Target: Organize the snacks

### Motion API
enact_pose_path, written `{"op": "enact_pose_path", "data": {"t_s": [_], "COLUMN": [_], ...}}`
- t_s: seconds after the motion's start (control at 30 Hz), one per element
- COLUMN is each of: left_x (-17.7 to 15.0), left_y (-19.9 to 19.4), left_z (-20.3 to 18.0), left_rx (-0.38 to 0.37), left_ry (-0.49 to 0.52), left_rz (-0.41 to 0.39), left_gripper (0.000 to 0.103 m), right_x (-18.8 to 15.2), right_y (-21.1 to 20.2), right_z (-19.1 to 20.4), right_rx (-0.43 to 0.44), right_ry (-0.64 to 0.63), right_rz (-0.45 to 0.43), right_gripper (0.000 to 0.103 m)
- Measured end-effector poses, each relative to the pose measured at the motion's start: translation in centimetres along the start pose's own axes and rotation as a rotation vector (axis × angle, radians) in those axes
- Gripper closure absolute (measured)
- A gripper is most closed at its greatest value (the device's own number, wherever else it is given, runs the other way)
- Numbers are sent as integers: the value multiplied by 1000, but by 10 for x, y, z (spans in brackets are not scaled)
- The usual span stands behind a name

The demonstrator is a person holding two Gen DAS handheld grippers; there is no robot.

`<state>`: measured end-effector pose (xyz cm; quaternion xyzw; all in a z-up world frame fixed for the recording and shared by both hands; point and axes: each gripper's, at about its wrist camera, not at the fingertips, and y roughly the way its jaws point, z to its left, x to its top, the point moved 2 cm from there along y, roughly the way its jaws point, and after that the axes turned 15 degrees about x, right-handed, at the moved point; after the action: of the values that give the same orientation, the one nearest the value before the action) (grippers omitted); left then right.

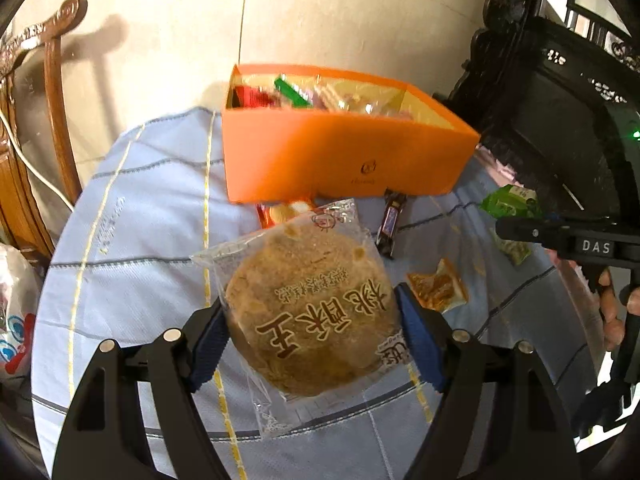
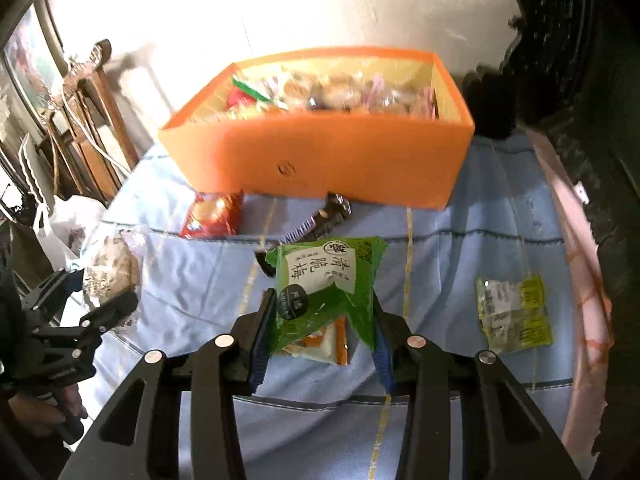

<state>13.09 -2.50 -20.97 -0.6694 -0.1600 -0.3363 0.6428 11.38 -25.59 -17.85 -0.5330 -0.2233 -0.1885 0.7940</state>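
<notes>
a: left wrist view: the left tool (image 1: 312,332) pinches a wrapped walnut cookie (image 1: 310,304) above the worktop (image 1: 140,208); next, carry it over the orange box (image 1: 340,160) rim.
b: right wrist view: the right tool (image 2: 320,322) pinches a green plum packet (image 2: 326,280), same trip. a chocolate bar (image 2: 320,220) and red packet (image 2: 212,216) lie before the box.

Pale wall (image 1: 320,20), carved wooden chair (image 1: 56,80)
</notes>
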Motion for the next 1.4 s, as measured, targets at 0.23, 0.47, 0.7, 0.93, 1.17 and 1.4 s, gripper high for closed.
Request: {"op": "enact_pose_path", "data": {"t_s": [0.23, 0.47, 0.7, 0.93, 1.17, 1.4], "left_x": [33, 68, 106, 147, 192, 190], "left_y": [-24, -39, -50, -44, -27, 4], "left_z": [-1, -3, -11, -13, -22, -25], "left_rx": [1, -3, -10, -1, 33, 32], "left_ry": [-4, -12, -4, -6, 24, 48], "left_rz": [-72, -118, -168, -194, -242, -171], "left_gripper": [28, 28, 28, 30, 31, 27], "right_x": [24, 49, 71, 100, 134, 151], "right_y": [-38, -71, -88, -92, -78, -73], "right_z": [19, 24, 22, 18, 8, -9], "right_rx": [-9, -32, -59, -91, -126, -102], "right_ry": [-45, -57, -56, -72, -93, -57], "right_rz": [-93, -170, -224, -260, -266, -277], "right_gripper": [60, 60, 60, 60, 60, 60]}}
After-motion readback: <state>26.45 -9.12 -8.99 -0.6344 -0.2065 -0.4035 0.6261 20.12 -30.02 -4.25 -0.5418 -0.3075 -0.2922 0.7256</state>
